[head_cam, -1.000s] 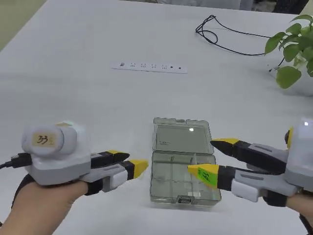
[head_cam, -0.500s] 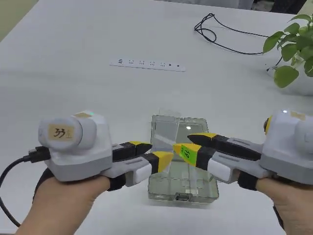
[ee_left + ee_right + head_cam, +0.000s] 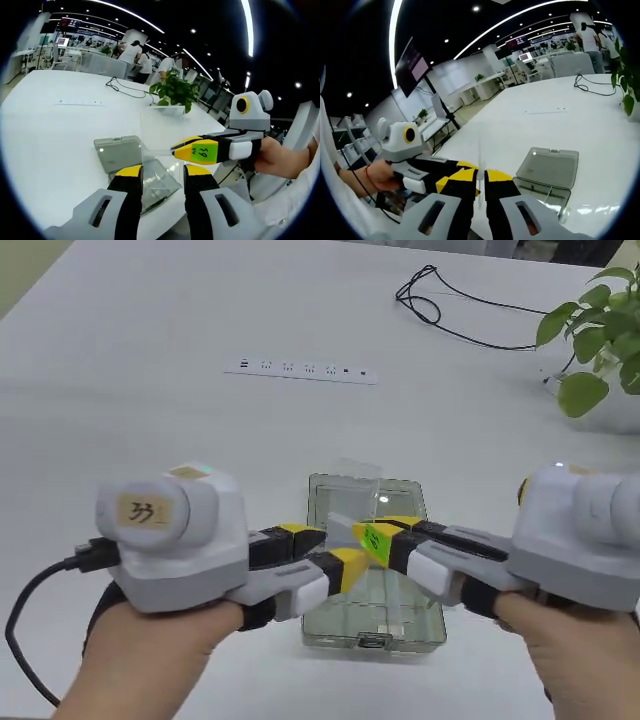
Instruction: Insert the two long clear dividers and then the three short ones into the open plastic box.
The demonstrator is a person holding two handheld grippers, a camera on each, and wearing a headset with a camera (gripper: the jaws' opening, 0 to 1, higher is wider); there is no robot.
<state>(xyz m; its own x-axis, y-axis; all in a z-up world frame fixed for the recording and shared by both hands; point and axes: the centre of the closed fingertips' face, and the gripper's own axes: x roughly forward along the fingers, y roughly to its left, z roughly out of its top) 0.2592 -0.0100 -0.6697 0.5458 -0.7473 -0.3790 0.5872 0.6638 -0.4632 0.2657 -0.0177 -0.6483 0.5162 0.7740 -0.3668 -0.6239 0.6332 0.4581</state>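
The clear divider (image 3: 352, 498) stands upright over the open box (image 3: 405, 632), rising from my right tongs (image 3: 380, 531), whose jaws are pinched closed on it. My left tongs (image 3: 328, 548) hang just beside it, jaws apart, gripping nothing. The box sits on the white table (image 3: 150, 390), its lid (image 3: 405, 502) laid back flat.

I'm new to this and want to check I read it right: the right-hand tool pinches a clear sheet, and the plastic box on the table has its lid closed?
Not closed: the plastic box has its lid swung open, lying flat behind it, as the head view shows. The right gripper does pinch the clear sheet.
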